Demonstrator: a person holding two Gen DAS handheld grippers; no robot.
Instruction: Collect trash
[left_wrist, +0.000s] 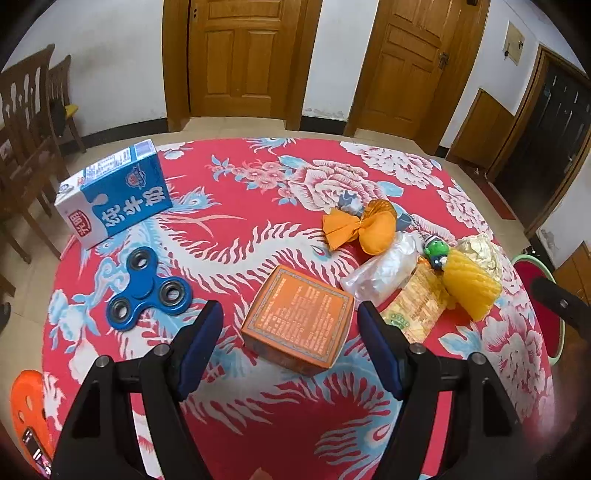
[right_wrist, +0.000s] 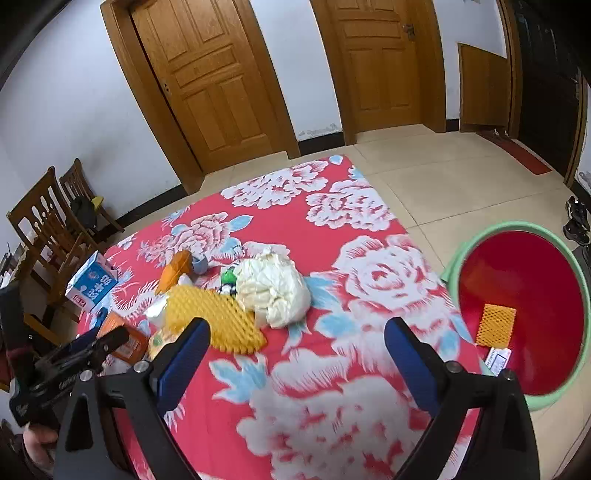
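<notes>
From the left wrist view, the left gripper hangs over the red floral tablecloth with its blue-padded jaws spread wide and nothing clamped; the flat orange cardboard box lies just ahead, in the gap between the fingertips yet touched by neither pad. Ahead and to the left of the jaws rests a blue three-lobed fidget spinner, and farther beyond it a blue-and-white milk carton lies on its side. Ahead and to the right sits a cluster of trash: an orange crumpled paper wrapper, a clear plastic bag, a yellow foam fruit net and a printed snack packet, all touching or overlapping. From the right wrist view, the right gripper is likewise released, jaws wide over bare cloth, holding nothing. Just ahead of its left finger lies the yellow foam net, with a crumpled white plastic bag right beyond it. Off to the right, past the table edge, stands a red basin with a green rim, already containing an orange mesh piece and a small printed white wrapper. The left gripper shows at the far left.
</notes>
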